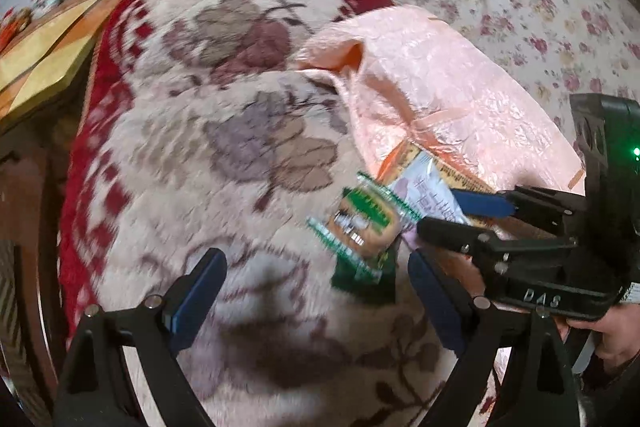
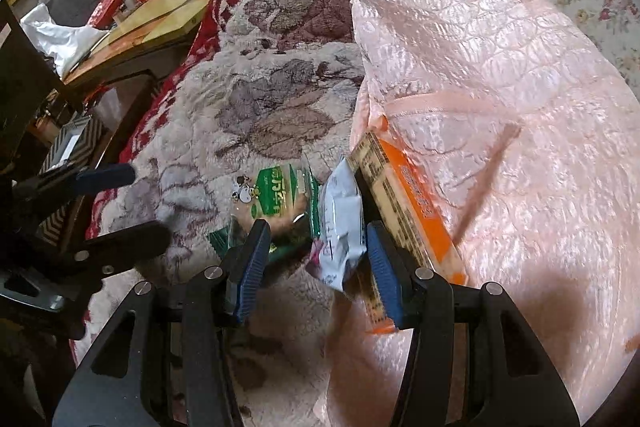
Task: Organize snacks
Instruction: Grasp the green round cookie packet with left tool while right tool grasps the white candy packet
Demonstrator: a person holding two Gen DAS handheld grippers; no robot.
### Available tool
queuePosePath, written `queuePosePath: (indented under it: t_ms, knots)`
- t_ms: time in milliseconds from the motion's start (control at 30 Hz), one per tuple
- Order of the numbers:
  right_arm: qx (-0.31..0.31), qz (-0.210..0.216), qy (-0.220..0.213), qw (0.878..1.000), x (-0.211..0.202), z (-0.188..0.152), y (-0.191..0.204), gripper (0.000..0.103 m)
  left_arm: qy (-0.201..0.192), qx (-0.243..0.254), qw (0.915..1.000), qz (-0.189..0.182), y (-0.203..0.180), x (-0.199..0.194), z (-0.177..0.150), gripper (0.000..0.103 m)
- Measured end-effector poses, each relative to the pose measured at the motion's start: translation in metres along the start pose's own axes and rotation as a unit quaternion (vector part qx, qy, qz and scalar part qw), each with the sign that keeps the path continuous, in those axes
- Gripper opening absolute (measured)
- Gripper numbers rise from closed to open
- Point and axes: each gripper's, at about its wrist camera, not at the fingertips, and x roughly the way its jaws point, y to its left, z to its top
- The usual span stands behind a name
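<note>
Pointing steeply down, the right tongs (image 2: 316,263) straddle a white snack packet (image 2: 340,223), pads not pressing; the left tongs (image 1: 316,291) gape empty over the blanket (image 1: 224,131).

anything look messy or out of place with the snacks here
Yes. The green snack packet, the white foil pouch and the orange flat box lie in a loose, overlapping jumble on the floral fleece blanket, beside the pink plastic bag. The box sits tilted, half on the bag's edge.
</note>
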Motion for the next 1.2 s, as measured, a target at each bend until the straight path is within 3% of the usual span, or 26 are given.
queuePosePath:
  t_ms: [200, 367, 467, 500, 533, 567, 633, 767, 933, 1200]
  knots:
    - [0.018, 0.026, 0.001, 1.000, 0.002, -0.001, -0.012, 0.038, 0.033, 0.082, 0.9959, -0.015, -0.022, 0.029, 0.016, 0.093]
    - [0.037, 0.046, 0.003, 0.998, 0.002, -0.002, -0.026, 0.028, 0.050, 0.116, 0.9913, -0.038, -0.034, 0.048, 0.024, 0.093]
    - [0.044, 0.053, 0.002, 0.998, 0.004, -0.001, -0.030, 0.026, 0.056, 0.145, 0.9873, -0.032, -0.044, 0.059, 0.026, 0.093]
    - [0.046, 0.057, 0.002, 0.997, 0.005, -0.001, -0.031, 0.026, 0.061, 0.150, 0.9864, -0.029, -0.046, 0.062, 0.027, 0.092]
    - [0.047, 0.060, 0.003, 0.997, 0.006, -0.001, -0.032, 0.024, 0.068, 0.151, 0.9856, -0.031, -0.047, 0.067, 0.027, 0.084]
    - [0.046, 0.060, 0.005, 0.997, 0.008, -0.001, -0.032, 0.023, 0.075, 0.151, 0.9851, -0.033, -0.047, 0.070, 0.027, 0.071]
    - [0.044, 0.059, 0.007, 0.997, 0.010, -0.001, -0.032, 0.018, 0.079, 0.149, 0.9856, -0.014, -0.043, 0.075, 0.025, 0.059]
    - [0.043, 0.063, 0.003, 0.997, 0.012, -0.001, -0.032, 0.017, 0.062, 0.114, 0.9913, -0.022, -0.028, 0.066, 0.023, 0.052]
    - [0.041, 0.075, -0.005, 0.996, 0.006, -0.001, -0.026, 0.016, 0.032, 0.066, 0.9973, -0.001, -0.006, 0.041, 0.014, 0.051]
    - [0.019, 0.099, -0.007, 0.995, -0.001, -0.007, 0.006, 0.016, -0.004, 0.019, 0.9986, 0.049, 0.019, -0.008, -0.008, 0.051]
